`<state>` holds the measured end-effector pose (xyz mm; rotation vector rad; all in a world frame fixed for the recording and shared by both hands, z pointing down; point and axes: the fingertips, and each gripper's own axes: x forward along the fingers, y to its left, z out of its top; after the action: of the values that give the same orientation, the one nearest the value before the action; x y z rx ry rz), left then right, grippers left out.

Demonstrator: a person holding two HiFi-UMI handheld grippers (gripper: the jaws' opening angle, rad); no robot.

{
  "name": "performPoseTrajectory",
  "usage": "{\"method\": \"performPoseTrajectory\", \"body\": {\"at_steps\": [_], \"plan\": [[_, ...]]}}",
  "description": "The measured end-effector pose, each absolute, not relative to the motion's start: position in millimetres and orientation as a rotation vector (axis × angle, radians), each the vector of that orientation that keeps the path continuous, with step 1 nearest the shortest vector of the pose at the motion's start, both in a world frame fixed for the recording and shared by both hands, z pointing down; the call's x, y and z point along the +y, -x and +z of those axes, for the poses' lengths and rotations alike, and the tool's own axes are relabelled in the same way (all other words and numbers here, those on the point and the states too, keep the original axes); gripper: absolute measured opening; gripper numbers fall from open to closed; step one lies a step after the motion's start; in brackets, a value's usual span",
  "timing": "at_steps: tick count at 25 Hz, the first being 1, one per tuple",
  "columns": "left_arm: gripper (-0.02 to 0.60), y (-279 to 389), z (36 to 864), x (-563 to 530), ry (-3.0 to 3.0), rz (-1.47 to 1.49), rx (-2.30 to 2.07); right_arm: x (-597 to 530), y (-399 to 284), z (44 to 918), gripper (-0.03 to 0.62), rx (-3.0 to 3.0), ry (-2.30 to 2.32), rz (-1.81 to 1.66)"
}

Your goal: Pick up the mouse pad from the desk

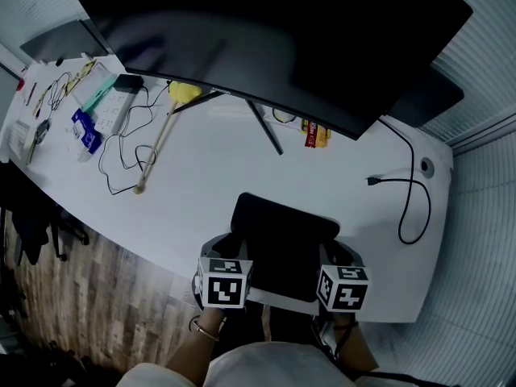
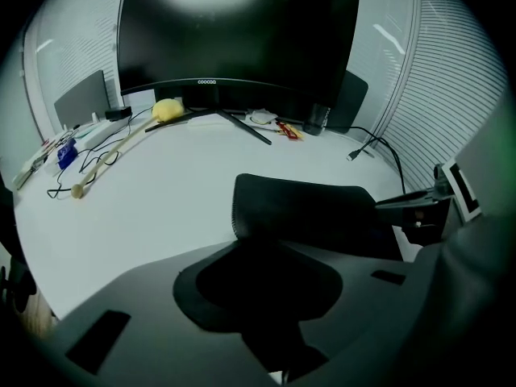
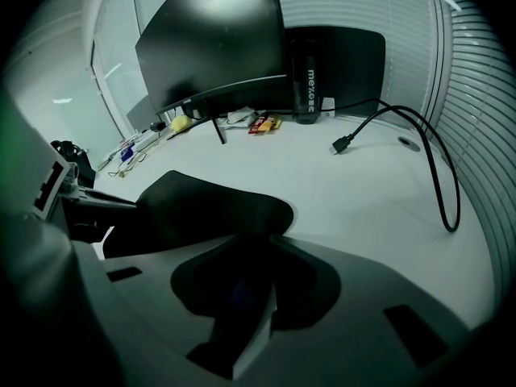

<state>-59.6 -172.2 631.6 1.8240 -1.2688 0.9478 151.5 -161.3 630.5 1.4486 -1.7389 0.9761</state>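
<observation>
Left hand-held gripper (image 2: 262, 252) and right hand-held gripper (image 3: 254, 252) pinch mouse pad (image 1: 282, 232); bottle (image 3: 304, 71) unseen overhead.

One desk (image 1: 210, 188), one mouse pad (image 1: 282, 244), one monitor (image 1: 274, 31), one bottle (image 3: 304, 75), one loose black cable (image 1: 420, 192), one power strip (image 1: 113, 108), and two of one kind: left gripper (image 1: 228, 256), right gripper (image 1: 334, 260)

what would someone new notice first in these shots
A huge curved black monitor looms over the back of the white desk. At the near edge, the left hand-held gripper and right hand-held gripper each clamp a near corner of the black rectangular mouse pad. A black cable loops at the right.
</observation>
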Motion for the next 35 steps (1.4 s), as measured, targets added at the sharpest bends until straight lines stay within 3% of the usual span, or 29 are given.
{"method": "performPoseTrajectory", "body": {"at_steps": [5, 35], "plan": [[0.060, 54, 630, -172, -1.865, 0.981, -1.253, -161, -146, 630, 0.066, -1.754, -1.437, 0.980], [0.054, 57, 580, -177, -1.915, 0.741, -1.293, -183, -139, 579, 0.058, -1.875, -1.493, 0.952]]}}
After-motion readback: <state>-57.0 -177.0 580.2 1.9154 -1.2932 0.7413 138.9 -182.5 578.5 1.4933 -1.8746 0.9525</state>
